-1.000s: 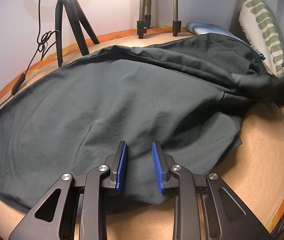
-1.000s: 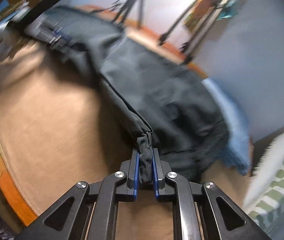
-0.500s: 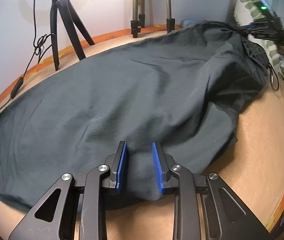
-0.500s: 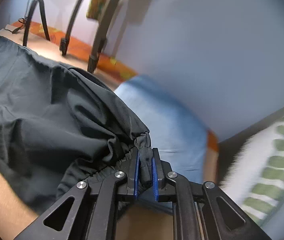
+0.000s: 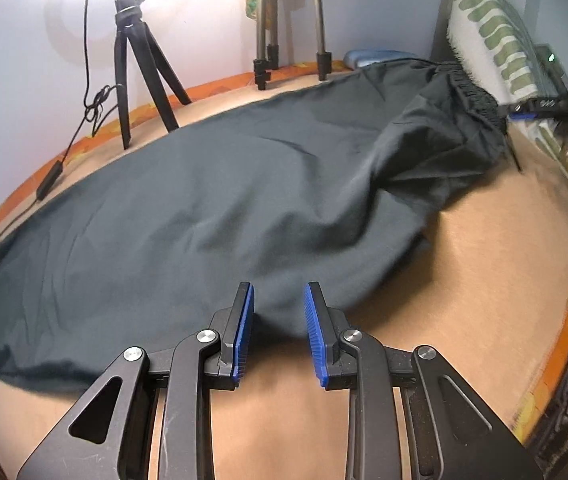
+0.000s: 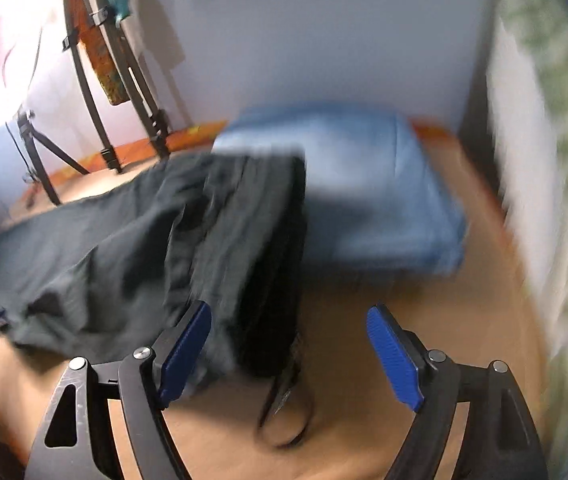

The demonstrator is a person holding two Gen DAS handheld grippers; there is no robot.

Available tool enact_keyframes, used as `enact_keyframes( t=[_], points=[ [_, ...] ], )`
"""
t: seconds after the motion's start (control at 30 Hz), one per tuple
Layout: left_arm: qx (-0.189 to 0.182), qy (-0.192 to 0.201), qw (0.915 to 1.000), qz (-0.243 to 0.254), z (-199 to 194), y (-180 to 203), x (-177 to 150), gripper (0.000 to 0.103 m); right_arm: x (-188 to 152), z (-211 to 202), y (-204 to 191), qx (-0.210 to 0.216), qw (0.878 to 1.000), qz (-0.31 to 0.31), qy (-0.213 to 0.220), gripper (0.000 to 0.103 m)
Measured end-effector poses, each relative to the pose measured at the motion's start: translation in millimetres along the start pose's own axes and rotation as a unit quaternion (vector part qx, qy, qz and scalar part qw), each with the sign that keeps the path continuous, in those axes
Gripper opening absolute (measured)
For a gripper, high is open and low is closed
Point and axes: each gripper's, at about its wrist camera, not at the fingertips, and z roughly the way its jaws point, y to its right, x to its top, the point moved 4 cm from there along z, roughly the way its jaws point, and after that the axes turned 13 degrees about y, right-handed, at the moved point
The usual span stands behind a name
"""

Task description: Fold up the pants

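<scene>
Stretching lengthwise along the bed (image 5: pixel 504 240), the pants (image 5: pixel 224 200) were laid waistband toward the pillow-end edge. Near-edge cloth sat between the left gripper (image 5: pixel 276 320) jaws, grip unclear. The right gripper (image 6: pixel 288 344) jaws were opening over the waistband (image 6: pixel 272 280), nothing clamped.

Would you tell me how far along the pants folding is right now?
Done: the dark pants lie lengthwise on the tan surface, apparently folded in half. In hand: the left gripper pinches the near edge, while the right gripper is opening, its pads clear of the waistband. Left: the crosswise folds.
</scene>
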Motion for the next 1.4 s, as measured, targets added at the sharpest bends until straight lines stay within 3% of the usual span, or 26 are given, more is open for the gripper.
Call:
enact_keyframes(
  t=[0.17,0.4,0.47,0.53,0.63,0.7,0.73,0.8,1.07,1.17,1.3,1.4],
  points=[
    [-0.021,-0.02,0.9995,0.008,-6,18,-11,0.024,-39,27,2,0.052,0.99,0.119,-0.056,0.082],
    [-0.071,-0.028,0.9968,0.021,11,61,-4,0.024,-37,38,-9,0.103,0.974,0.198,-0.042,0.084],
    [-0.067,-0.027,0.9969,0.031,22,72,-1,0.032,-34,40,-15,0.104,0.974,0.196,-0.04,0.075],
    [-0.066,-0.021,0.9974,0.023,31,79,3,0.038,-30,41,-19,0.098,0.976,0.189,-0.039,0.059],
    [-0.053,-0.012,0.9985,-0.006,46,84,10,0.038,-30,41,-17,0.096,0.974,0.2,-0.036,0.042],
    [-0.034,0.0,0.9994,-0.01,51,85,14,0.038,-28,41,-15,0.094,0.974,0.203,-0.033,0.037],
    [-0.025,0.004,0.9996,-0.011,54,84,15,0.029,-27,39,-15,0.093,0.974,0.202,-0.03,0.035],
    [-0.017,0.002,0.9999,-0.001,60,84,14,0.006,-26,33,-12,0.091,0.975,0.201,-0.026,0.032],
    [-0.082,0.019,0.9961,-0.026,22,87,18,0.003,8,-6,-14,0.079,0.983,0.164,0.014,0.023],
    [-0.107,0.02,0.994,-0.009,6,100,16,0.002,27,-26,-16,0.072,0.987,0.135,0.041,0.021],
    [-0.141,-0.025,0.9897,0.011,19,122,-5,0.002,26,-28,-7,0.037,0.993,0.101,0.04,0.02],
    [-0.144,-0.044,0.9883,0.025,26,130,-17,0.002,10,-14,2,0.007,0.996,0.089,0.023,0.02]
  ],
)
